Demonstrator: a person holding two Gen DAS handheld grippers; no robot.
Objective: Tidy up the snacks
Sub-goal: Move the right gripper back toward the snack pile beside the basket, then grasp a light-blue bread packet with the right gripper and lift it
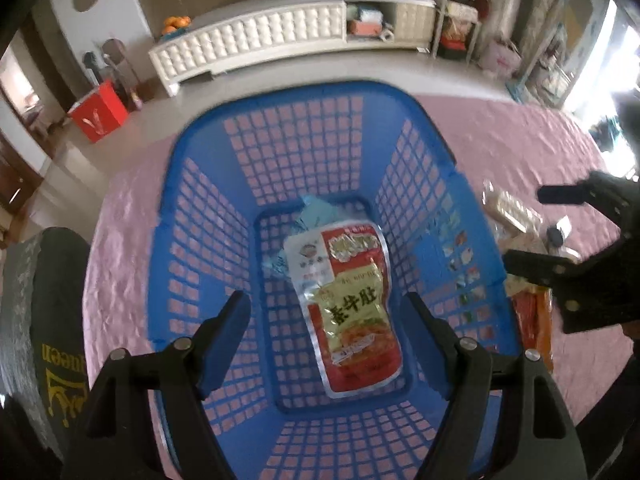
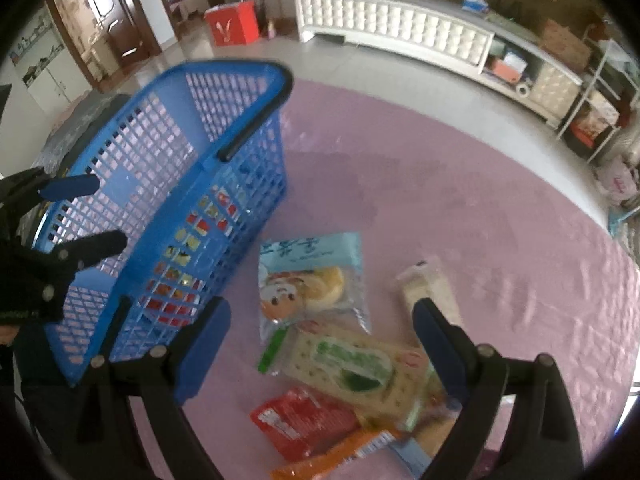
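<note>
Left wrist view — left gripper (image 1: 326, 334) gapes wide, empty, over the blue basket (image 1: 200, 208); right gripper (image 2: 322, 334) likewise, above loose snacks (image 2: 344, 368).

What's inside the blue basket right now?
A red and green snack pouch lies flat on the blue basket floor, partly covering a pale blue packet. Anything else beneath the pouch is hidden.

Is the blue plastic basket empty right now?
No. The blue plastic lattice basket holds a red-and-yellow snack pouch lying flat on its floor, over a pale blue packet.
</note>
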